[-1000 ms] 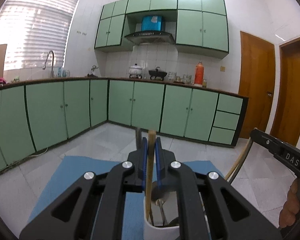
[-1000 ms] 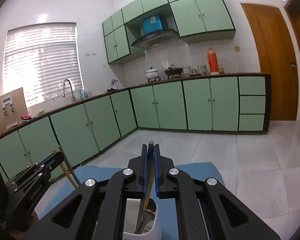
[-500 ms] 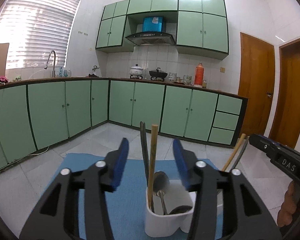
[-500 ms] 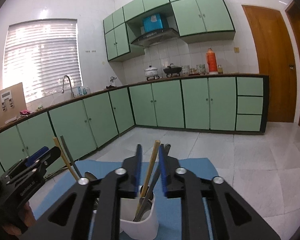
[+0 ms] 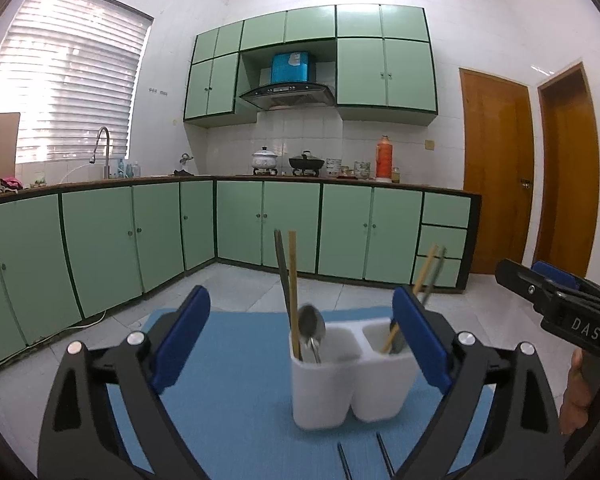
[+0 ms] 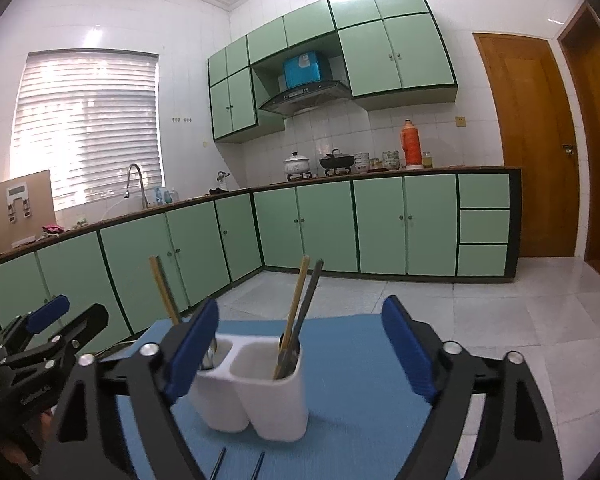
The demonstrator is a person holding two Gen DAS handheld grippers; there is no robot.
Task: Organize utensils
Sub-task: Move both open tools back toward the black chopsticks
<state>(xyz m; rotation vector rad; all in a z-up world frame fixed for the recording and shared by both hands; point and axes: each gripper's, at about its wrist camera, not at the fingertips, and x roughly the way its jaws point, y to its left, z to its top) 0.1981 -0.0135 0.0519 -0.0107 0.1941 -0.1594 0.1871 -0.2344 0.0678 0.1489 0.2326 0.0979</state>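
A white two-compartment utensil holder (image 5: 348,376) (image 6: 256,396) stands on a blue mat (image 5: 228,360) (image 6: 348,360). Its left compartment holds a wooden chopstick (image 5: 293,288), a dark handle and a spoon (image 5: 311,326). Its right compartment holds another wooden chopstick (image 6: 296,300) and a dark handle. My left gripper (image 5: 300,340) is opening wide, its blue pads clear of the utensils. My right gripper (image 6: 300,356) is opening too, and nothing touches its pads. Each gripper shows at the edge of the other's view: the right gripper (image 5: 556,304) and the left gripper (image 6: 48,332).
Two thin dark sticks (image 5: 344,458) (image 6: 220,460) lie on the mat just in front of the holder. Green base cabinets (image 5: 260,232) line the far walls, and wooden doors (image 5: 496,168) stand at the right. Pale tiled floor lies beyond the mat.
Both grippers went from shut on a chopstick over the holder to wide open and drew back. The chopsticks now stand free in the holder's compartments.
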